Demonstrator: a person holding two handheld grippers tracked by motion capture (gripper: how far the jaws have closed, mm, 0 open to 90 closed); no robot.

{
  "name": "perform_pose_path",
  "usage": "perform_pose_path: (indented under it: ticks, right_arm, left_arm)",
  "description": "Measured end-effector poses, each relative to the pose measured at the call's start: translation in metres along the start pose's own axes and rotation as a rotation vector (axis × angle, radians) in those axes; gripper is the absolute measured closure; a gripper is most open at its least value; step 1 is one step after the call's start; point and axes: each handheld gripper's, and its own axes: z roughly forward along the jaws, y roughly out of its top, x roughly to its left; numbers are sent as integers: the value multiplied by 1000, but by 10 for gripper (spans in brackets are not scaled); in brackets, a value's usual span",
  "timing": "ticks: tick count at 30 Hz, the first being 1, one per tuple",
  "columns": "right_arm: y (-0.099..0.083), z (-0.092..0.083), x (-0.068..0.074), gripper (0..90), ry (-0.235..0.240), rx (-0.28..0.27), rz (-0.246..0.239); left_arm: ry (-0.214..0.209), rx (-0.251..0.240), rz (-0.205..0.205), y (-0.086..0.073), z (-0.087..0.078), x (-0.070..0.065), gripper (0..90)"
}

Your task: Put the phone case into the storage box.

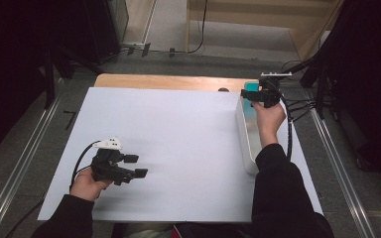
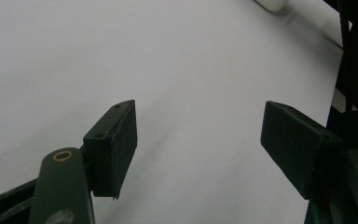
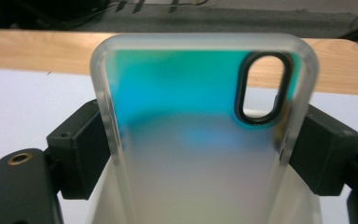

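We've got the phone case (image 3: 200, 130) clamped across its width in the right gripper (image 3: 200, 154), one pad on each long edge. Its long axis runs up and away from the jaws, camera-cutout end on top, pointing toward the wooden table edge (image 3: 28, 51) at 12 o'clock in the right gripper view. It's frosted and translucent, with a teal-to-green iridescent tint at the upper end fading to milky white lower down, rounded corners, and a black-rimmed oval cutout at 1 o'clock. In the high view we see it at 2 o'clock on the white sheet (image 1: 168, 148), at the far end of the white tray (image 1: 246, 144). The left gripper (image 1: 138, 166) sits at 8 o'clock, jaws apart with nothing between them, over bare sheet.
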Motion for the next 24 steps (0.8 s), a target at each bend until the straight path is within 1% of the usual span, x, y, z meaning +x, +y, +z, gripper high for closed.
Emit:
perform_pose_path:
  ticks: [1,2,3,4,5,7,10,14,16,20,23,24]
  right_arm:
    - [0,0,1,117,-9,6,-11]
    - [0,0,1,90,-4,10,-28]
    - [0,1,1,80,-5,6,-32]
    - [0,1,2,15,-16,7,-41]
    - [1,1,2,0,-19,5,-45]
    - [1,2,1,0,-10,19,-45]
    - [1,0,2,0,-25,19,-47]
    - [3,-6,1,0,-20,14,-51]
    - [3,-10,2,0,-14,21,-43]
    - [4,-15,4,0,-6,31,-54]
    - [4,-19,7,0,21,45,-62]
    - [4,-21,8,0,27,46,-58]
  left_arm:
    - [-1,-2,-1,0,0,0,270]
    - [-1,-3,-3,0,0,0,270]
    - [-1,-3,-2,0,0,0,270]
    - [-1,-3,-2,0,0,0,270]
    - [0,-4,-2,0,0,-1,270]
    - [0,-5,-2,0,0,-1,270]
    - [4,-2,-2,0,-1,0,270]
    - [2,-1,-1,0,0,0,270]
    - [1,-2,-2,0,0,0,270]
    - [4,2,-2,0,-1,0,270]
    - [7,6,-2,0,-1,0,270]
    - [7,7,-2,0,-1,0,270]
